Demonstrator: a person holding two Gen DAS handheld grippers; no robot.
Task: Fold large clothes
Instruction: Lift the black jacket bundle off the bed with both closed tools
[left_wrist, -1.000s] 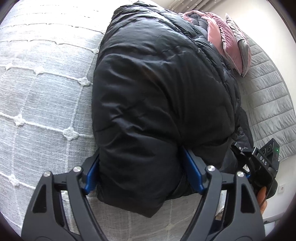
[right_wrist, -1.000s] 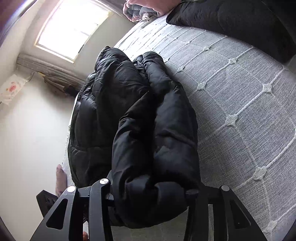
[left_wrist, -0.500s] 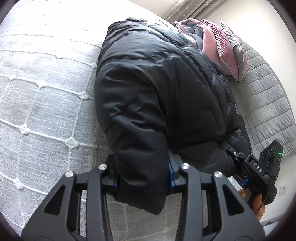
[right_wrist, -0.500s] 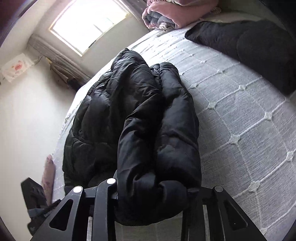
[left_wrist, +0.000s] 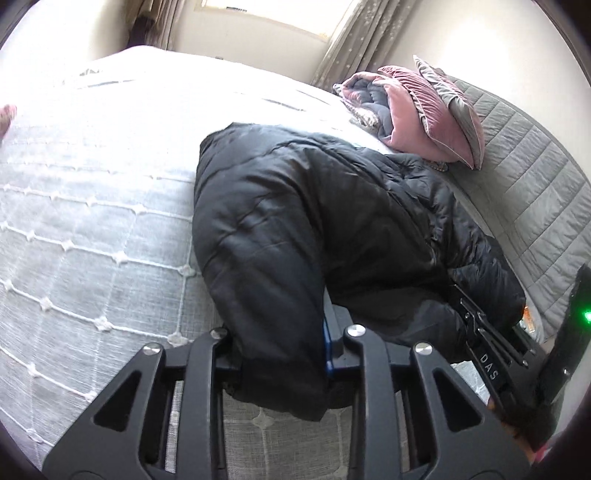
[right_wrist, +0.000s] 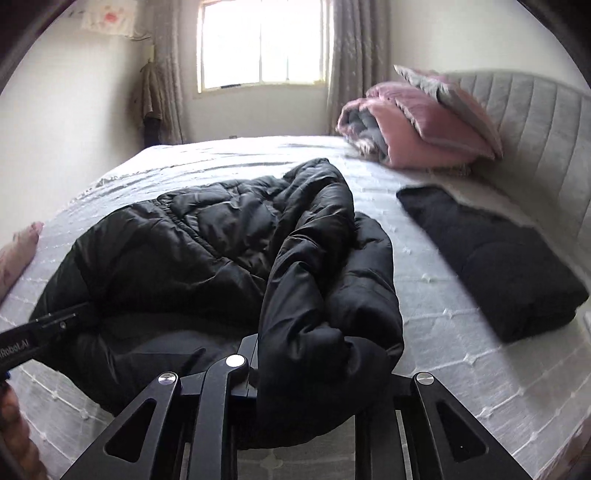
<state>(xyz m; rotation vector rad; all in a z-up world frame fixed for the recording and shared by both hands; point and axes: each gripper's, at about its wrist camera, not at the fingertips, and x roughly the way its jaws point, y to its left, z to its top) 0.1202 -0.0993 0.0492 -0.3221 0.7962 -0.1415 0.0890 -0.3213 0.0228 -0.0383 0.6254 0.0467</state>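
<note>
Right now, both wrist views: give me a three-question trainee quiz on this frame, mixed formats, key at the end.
1. True or false: both the left gripper and the right gripper are clamped on the black puffer jacket.
2. Multiple choice: the folded dark garment lies (a) on the jacket, (b) apart from it near the headboard, (c) on the floor.
3. Fill in: the pink bedding sits at the ____ of the bed.

Key: 1 true; 2 b; 3 head.

Both wrist views close over bed (left_wrist: 92, 229), sharing black jacket (right_wrist: 207, 251).
</note>
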